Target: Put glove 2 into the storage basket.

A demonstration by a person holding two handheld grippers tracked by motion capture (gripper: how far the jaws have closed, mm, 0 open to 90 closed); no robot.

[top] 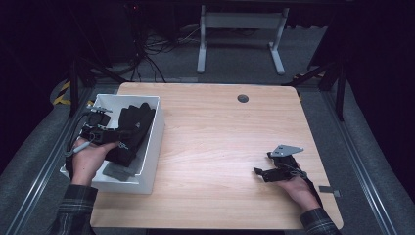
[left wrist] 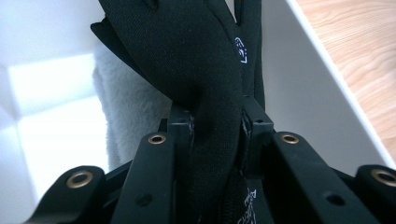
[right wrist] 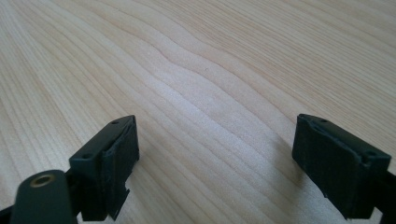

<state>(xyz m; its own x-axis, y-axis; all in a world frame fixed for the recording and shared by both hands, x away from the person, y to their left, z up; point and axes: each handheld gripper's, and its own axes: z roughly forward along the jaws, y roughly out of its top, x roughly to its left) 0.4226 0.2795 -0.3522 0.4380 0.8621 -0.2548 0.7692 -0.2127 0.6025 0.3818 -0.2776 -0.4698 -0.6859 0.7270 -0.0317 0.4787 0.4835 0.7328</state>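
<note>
Two hand-held grippers are working: the left hand-held gripper [top: 105,134] is clenching a black glove [left wrist: 196,84] inside the white bin [top: 152,147], the glove's long axis running straight away from its jaws, fingers farthest. Grey cloth [left wrist: 126,112] is lying beneath. The right hand-held gripper [top: 274,166] is resting released on the bare bench [top: 220,137], well apart.

A round grommet [top: 242,98] sits in the wooden table [top: 220,142] near its far edge. Beyond the table, a white frame [top: 240,34] stands on grey carpet [top: 235,66], with cables [top: 151,54] to its left.
</note>
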